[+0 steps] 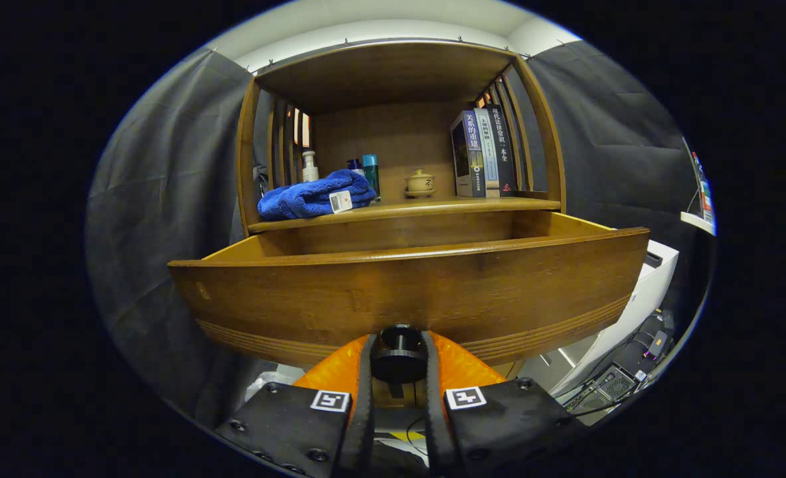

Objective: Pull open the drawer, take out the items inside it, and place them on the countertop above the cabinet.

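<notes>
With its two fingers pressed on the round knob (398,350), the claw (398,362) grips the drawer (406,292), which stands pulled out just ahead. The opening step looks nearly done. Next, I judge, comes releasing and reaching over the front; the contents are hidden. Beyond, the bench (433,207) carries a blue towel (313,196).
</notes>
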`<move>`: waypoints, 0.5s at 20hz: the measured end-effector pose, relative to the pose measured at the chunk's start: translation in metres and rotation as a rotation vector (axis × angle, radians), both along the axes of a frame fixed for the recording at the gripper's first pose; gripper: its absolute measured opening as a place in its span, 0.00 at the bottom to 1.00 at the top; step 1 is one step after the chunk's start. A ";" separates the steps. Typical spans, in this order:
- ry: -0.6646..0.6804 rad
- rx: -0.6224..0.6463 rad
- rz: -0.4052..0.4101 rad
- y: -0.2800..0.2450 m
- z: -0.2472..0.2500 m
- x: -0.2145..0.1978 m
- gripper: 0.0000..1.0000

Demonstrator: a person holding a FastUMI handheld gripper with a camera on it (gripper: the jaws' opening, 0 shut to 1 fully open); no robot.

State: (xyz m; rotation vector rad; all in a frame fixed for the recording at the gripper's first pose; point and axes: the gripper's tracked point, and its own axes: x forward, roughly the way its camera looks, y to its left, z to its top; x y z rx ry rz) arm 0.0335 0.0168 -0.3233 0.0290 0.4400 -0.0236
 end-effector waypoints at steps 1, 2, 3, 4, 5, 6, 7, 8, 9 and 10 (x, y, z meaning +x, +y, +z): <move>0.000 -0.002 0.001 0.000 0.000 0.000 0.39; 0.001 -0.003 0.000 -0.001 0.000 -0.001 0.40; 0.003 -0.003 0.001 -0.001 0.000 -0.001 0.40; 0.005 -0.004 0.001 0.000 -0.001 0.000 0.43; 0.002 -0.005 -0.002 -0.001 0.000 -0.001 0.46; -0.007 -0.006 -0.006 -0.001 0.003 0.000 0.49; -0.030 -0.014 -0.005 0.000 0.010 0.001 0.52; -0.061 -0.032 -0.003 0.000 0.022 0.003 0.53; -0.089 -0.045 0.011 0.003 0.033 0.004 0.59; -0.116 -0.060 0.019 0.004 0.046 0.004 0.66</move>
